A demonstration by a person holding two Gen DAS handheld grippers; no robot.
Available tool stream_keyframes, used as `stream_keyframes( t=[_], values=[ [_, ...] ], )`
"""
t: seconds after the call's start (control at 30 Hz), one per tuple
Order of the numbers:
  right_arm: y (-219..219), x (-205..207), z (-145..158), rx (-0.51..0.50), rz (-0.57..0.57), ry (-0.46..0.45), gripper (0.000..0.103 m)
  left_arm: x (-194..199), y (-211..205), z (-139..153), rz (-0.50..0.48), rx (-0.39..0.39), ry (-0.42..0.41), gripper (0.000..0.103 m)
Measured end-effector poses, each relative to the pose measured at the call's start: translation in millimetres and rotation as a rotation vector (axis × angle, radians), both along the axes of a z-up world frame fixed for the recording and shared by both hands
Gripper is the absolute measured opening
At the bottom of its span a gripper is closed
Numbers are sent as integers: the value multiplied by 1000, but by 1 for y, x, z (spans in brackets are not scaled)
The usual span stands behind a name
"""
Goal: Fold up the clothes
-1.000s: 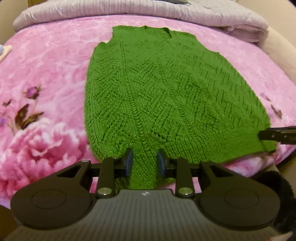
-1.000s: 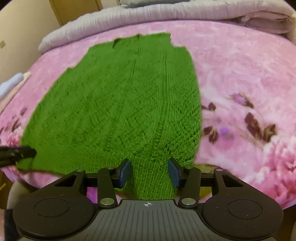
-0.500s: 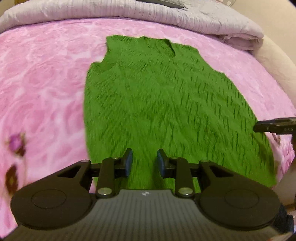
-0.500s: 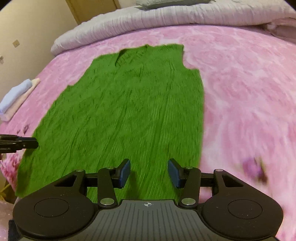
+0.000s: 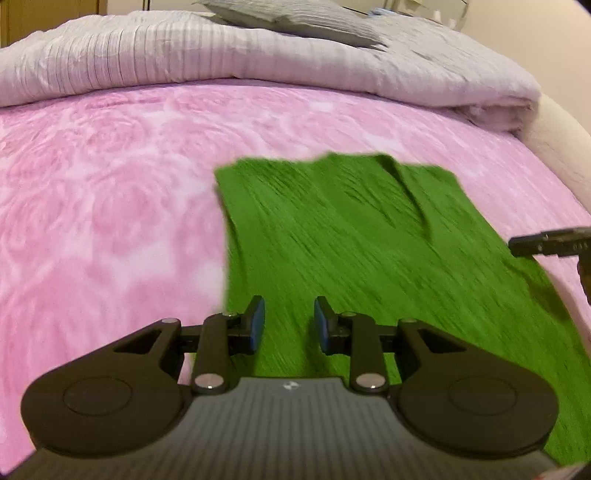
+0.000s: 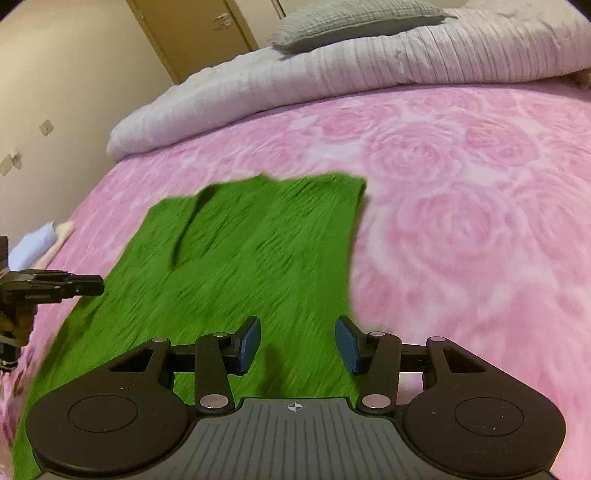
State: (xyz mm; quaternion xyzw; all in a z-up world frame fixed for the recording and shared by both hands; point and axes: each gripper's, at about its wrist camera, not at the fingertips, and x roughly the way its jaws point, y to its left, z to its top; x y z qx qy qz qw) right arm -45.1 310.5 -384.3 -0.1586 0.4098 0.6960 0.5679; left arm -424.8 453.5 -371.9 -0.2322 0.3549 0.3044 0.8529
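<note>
A green knit vest (image 5: 351, 229) lies on a pink rose-patterned blanket (image 5: 110, 203), neckline at the far end. My left gripper (image 5: 289, 325) is above the vest's left part, and green knit runs between its blue pads and down under the body. My right gripper (image 6: 297, 345) is above the right part of the vest (image 6: 258, 236) and holds green knit the same way, its pads set wider. Each gripper shows at the edge of the other's view, the right gripper (image 5: 546, 242) and the left gripper (image 6: 55, 286). The vest is motion-blurred.
A rolled pale lilac duvet (image 5: 221, 55) with a grey pillow (image 5: 288, 18) crosses the far end of the bed. Small folded pale clothes (image 6: 37, 240) sit at the bed's left edge. Beyond that are a beige wall and a wooden door (image 6: 207, 29).
Both grippers have travelled forward over the vest toward its neckline, bringing the near hem along. The visible length of vest has shortened and the duvet looks closer.
</note>
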Motion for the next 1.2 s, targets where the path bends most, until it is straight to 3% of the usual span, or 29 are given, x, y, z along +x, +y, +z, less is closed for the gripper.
stream_keyframes(
  t=[0.1,0.3,0.5,0.53,0.57,0.6,0.67,0.83,0.93,1.0,1.1,1.2],
  values=[
    [32,21,-11,-8,0,13,49,11,43,-8,43,-8,-8,25],
    [94,51,-20,23,23,102,49,20,112,-25,82,-104,-131,29],
    [134,52,-22,41,47,101,48,32,144,-32,69,-166,-214,26],
    [137,50,-21,44,49,87,39,34,146,-33,60,-169,-220,19],
    [137,48,-20,46,48,65,20,37,146,-32,38,-162,-218,12],
    [134,46,-18,52,50,54,16,36,143,-30,31,-154,-222,11],
    [124,44,-10,86,50,50,10,33,137,-25,18,-138,-230,9],
    [77,36,37,208,45,36,9,2,99,17,4,-82,-345,7],
    [22,25,69,279,53,25,9,-28,52,51,-43,-24,-406,7],
    [-20,16,83,307,55,30,9,-49,12,50,-30,-49,-382,7],
    [-91,-3,93,300,63,36,9,-79,-49,48,-10,-86,-346,8],
    [-154,-29,79,131,54,56,10,-110,-109,47,9,-124,-309,10]
  ],
)
